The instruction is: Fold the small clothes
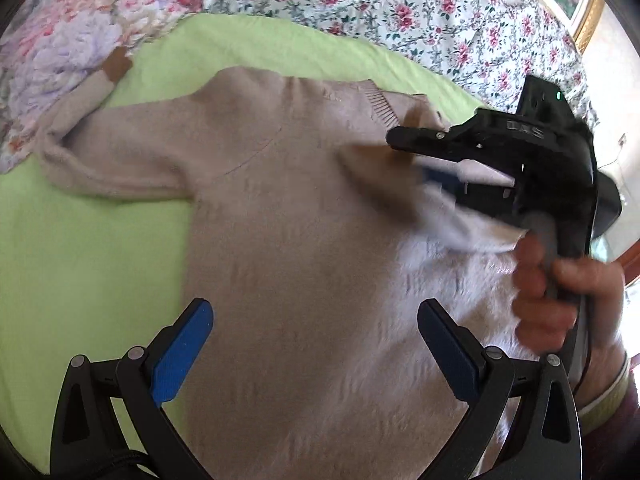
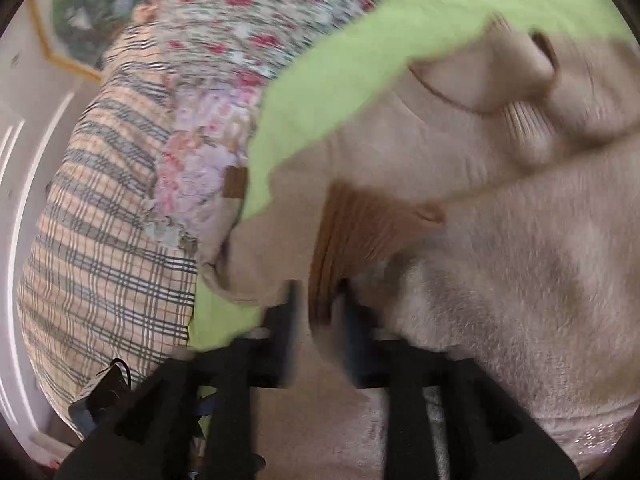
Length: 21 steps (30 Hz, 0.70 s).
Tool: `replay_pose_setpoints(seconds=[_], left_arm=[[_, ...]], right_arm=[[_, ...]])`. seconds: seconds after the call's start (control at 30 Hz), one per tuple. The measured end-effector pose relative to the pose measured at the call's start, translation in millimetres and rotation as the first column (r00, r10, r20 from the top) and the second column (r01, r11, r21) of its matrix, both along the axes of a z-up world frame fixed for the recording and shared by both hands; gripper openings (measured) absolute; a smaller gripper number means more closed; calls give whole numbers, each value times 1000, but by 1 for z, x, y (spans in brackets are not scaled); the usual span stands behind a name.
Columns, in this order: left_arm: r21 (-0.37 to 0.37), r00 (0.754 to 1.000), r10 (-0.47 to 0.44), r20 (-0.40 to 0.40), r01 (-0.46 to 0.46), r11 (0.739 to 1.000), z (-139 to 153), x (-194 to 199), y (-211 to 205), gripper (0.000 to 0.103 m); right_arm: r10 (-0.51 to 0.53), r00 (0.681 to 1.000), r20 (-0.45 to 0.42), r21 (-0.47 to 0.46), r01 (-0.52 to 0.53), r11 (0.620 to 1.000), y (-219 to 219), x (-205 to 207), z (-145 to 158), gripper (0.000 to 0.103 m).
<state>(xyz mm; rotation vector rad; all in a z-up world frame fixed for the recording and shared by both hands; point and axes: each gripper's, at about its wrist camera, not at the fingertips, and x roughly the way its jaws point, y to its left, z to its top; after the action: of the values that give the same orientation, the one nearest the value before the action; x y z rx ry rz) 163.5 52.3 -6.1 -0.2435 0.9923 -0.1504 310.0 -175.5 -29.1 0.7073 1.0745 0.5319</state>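
Blue-padded left claw [image 1: 314, 354] hangs spread and empty over the sweater [image 1: 288, 216], which lies on the green sheet [image 1: 80, 248] mid-bed. Across from it, the right claw carries a sleeve inward. From the right wrist: right claw [image 2: 318, 300] clenched on the brown cuff [image 2: 360, 232]. Sleeve-fold under way, I'd say; next, lay it flat across the chest.

A beige sweater [image 1: 288, 208] with brown cuffs [image 2: 360, 232] is spread on a lime-green sheet [image 1: 80, 264], bordered by a rose-patterned floral bedspread [image 1: 400, 4] and a plaid pillow [image 2: 100, 240]; blue pads [image 1: 182, 356] are seen on black grippers.
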Motion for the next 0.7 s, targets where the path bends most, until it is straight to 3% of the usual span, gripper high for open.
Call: replay_pose_setpoints(seconds=[0.17,0.3,0.33,0.4,0.43,0.6,0.7], left_arm=[[-65,998,-56,-14,55,996,-12,57,-24,102],[-35,997,-59,-57,57,998,-33,105,-44,100],[-11,998,-47,-38,46,999,-33,113,-45,92],[10,999,-44,3,44,999,-28,120,-44,43],[-25,998,-60,-3,60,998,-27,122,-40,3],[-61,998,-57,39,59,996,-23,99,-18,9],[-102,999,-54,-2,53,993,-32,101,-13,32]], right_arm=[[-98,992,74,24,97,995,-48,-34,25,71],[-198,971,132,-3,201,980,-90,-79,44,71],[-225,964,144,-21,231,973,-103,-91,48,71],[-269,949,163,-57,282,958,-123,-109,53,71],[-291,941,170,-79,308,948,-131,-117,56,71],[-395,895,206,-184,432,883,-187,-142,59,71],[-435,878,198,-219,473,854,-215,-127,57,71]])
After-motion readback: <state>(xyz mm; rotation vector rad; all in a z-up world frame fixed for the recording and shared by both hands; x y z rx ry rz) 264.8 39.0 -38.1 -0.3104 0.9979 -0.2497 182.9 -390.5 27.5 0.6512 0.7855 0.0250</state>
